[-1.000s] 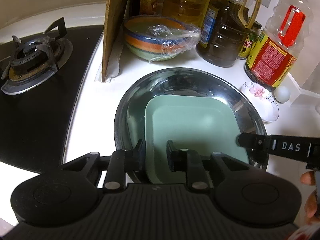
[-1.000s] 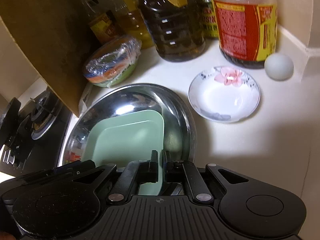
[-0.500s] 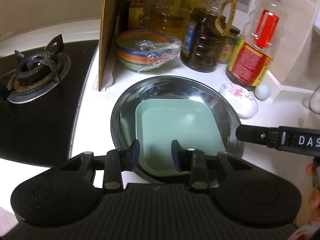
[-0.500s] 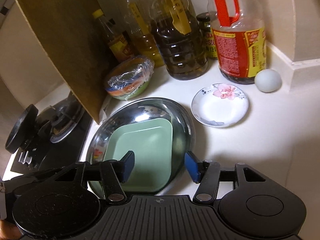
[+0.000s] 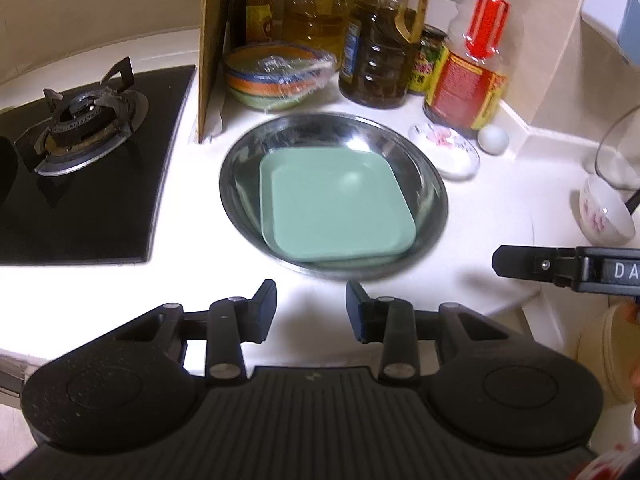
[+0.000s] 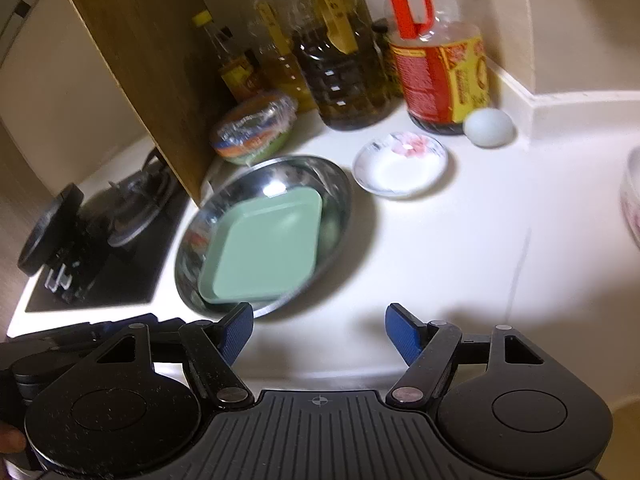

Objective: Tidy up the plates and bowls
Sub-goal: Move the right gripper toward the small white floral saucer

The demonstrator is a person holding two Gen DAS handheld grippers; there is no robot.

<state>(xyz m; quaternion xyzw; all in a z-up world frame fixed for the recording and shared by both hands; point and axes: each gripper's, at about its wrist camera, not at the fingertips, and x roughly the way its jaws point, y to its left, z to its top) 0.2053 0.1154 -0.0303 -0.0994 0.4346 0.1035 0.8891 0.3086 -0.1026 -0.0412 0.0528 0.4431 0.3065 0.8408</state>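
Stove burner (image 5: pixel 82 120) far off to the left of the left gripper (image 5: pixel 311 306), out of the way behind an upright wooden board (image 5: pixel 208 48) that shields the bottles from the flame side. Left gripper jaws apart with nothing between them, just been opening, hovering over bare counter (image 5: pixel 500 208) just short of the steel basin (image 5: pixel 240 184). Straight ahead of both claws: green square plate (image 5: pixel 334 204) lying flat inside that basin, nested there as the start of a stack, touched by neither claw. Beyond it, a wrapped striped bowl (image 5: pixel 276 76), covered and likely not part of the sorting. Right gripper (image 6: pixel 319 330) spread wide and empty, jaws also just been opening, its near pad (image 6: pixel 236 332) overlapping the basin rim in the picture. Ahead and to its right, small flowered saucer (image 6: pixel 400 168) loose on the counter beside an egg (image 6: pixel 489 127); probably next to go in. Far right, a flowered bowl (image 5: pixel 606 212), well apart, waiting.
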